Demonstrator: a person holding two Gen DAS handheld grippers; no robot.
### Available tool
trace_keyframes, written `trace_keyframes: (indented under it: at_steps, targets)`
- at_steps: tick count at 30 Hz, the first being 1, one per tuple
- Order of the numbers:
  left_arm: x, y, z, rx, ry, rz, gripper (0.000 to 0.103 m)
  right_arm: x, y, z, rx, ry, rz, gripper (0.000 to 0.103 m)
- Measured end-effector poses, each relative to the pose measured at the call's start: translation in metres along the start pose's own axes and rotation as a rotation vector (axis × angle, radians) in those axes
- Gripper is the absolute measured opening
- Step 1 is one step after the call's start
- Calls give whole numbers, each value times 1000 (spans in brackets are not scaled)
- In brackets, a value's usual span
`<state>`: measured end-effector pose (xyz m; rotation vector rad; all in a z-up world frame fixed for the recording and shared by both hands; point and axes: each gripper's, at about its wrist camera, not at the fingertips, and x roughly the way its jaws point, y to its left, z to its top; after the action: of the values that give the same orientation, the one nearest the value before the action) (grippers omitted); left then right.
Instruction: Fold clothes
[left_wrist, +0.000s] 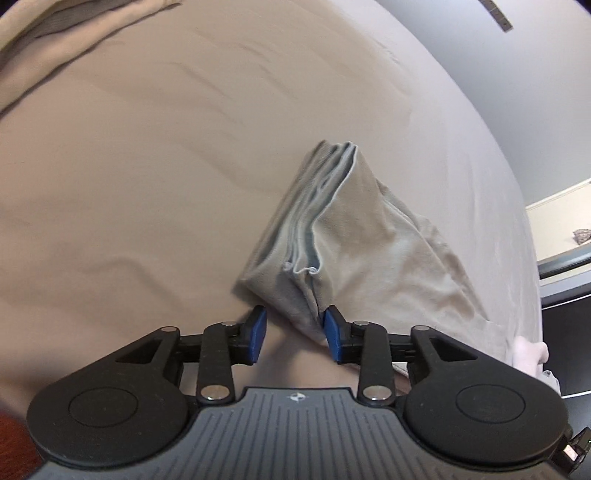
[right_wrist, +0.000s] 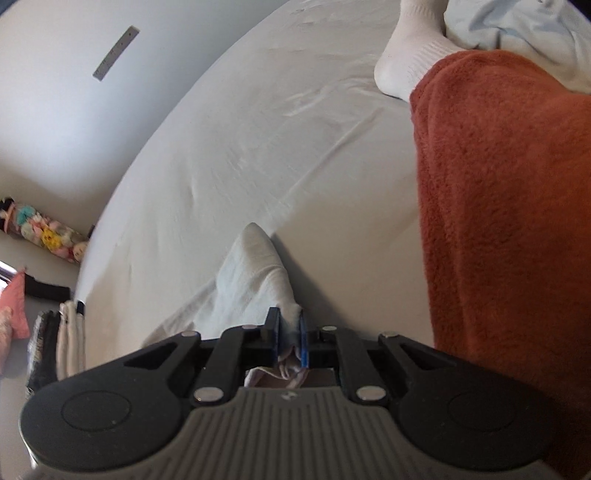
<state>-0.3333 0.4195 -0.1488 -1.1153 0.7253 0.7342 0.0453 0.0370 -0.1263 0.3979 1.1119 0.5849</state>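
Note:
In the left wrist view a folded grey-green garment (left_wrist: 354, 236) lies on the beige bed sheet (left_wrist: 147, 155), its stacked edges facing left. My left gripper (left_wrist: 295, 336) is open, and the garment's near corner lies between its blue pads without being pinched. In the right wrist view my right gripper (right_wrist: 289, 338) is shut on a pale white cloth (right_wrist: 258, 273) that rises in a peak in front of the fingers and trails to the left over the sheet (right_wrist: 258, 129).
A rust-orange fleece-clad leg (right_wrist: 498, 221) and a white-socked foot (right_wrist: 410, 62) fill the right side. A pale blue cloth (right_wrist: 517, 29) lies behind the foot. Bedding is bunched at the top left (left_wrist: 55, 33). Stacked items (right_wrist: 59, 343) and plush toys (right_wrist: 44, 232) lie beyond the bed's left edge.

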Motion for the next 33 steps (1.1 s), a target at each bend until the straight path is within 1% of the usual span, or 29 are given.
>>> trace_keyframes:
  at_steps: [2, 3, 5, 6, 9, 11, 12, 13, 14, 17, 18, 21, 22, 24, 27, 30, 31, 32, 33]
  targets:
    - [-8, 0, 2, 12, -9, 19, 44, 4, -7, -1, -33, 30, -25, 12]
    - [-10, -5, 10, 23, -16, 39, 44, 8, -9, -2, -46, 51, -36, 12]
    - [-20, -6, 13, 59, -51, 95, 44, 12, -12, -1, -60, 87, -43, 12]
    - [-25, -5, 15, 73, -58, 93, 44, 11, -10, 0, -77, 90, -52, 13]
    - [-40, -6, 19, 125, -92, 66, 44, 7, -2, 3, -138, 92, -82, 24]
    - [-43, -13, 22, 179, -128, 54, 44, -7, -1, 3, -206, 58, -102, 27]
    - [-42, -21, 22, 213, -146, 52, 44, -11, 1, 6, -231, 42, -101, 33]
    - [-41, -29, 21, 247, -164, 49, 44, -14, 2, 12, -253, 28, -88, 36]
    - [-40, -37, 21, 281, -181, 47, 44, -17, 3, 18, -274, 15, -72, 36]
    - [-23, -60, 23, 371, -220, 5, 44, -14, 13, 34, -332, -8, -19, 39]
    - [-6, -71, 24, 401, -229, 3, 44, -8, 18, 37, -352, -11, 1, 41]
    - [17, -85, 25, 479, -253, 6, 43, 13, 28, 47, -400, 3, 36, 50]
    - [25, -87, 26, 497, -261, 6, 42, 17, 29, 52, -411, 12, 42, 51]
    - [37, -87, 30, 505, -263, 3, 42, 34, 33, 57, -415, 25, 47, 51]
    - [53, -83, 36, 499, -258, -3, 41, 56, 34, 64, -377, 57, 66, 52]
    - [68, -82, 38, 516, -249, 0, 36, 76, 31, 65, -334, 100, 84, 51]
    - [71, -81, 38, 524, -250, -3, 36, 80, 31, 64, -331, 101, 72, 34]
    - [75, -80, 38, 533, -251, -5, 35, 81, 31, 63, -339, 93, 55, 25]
    - [76, -81, 38, 540, -254, -7, 35, 80, 30, 64, -331, 83, 48, 17]
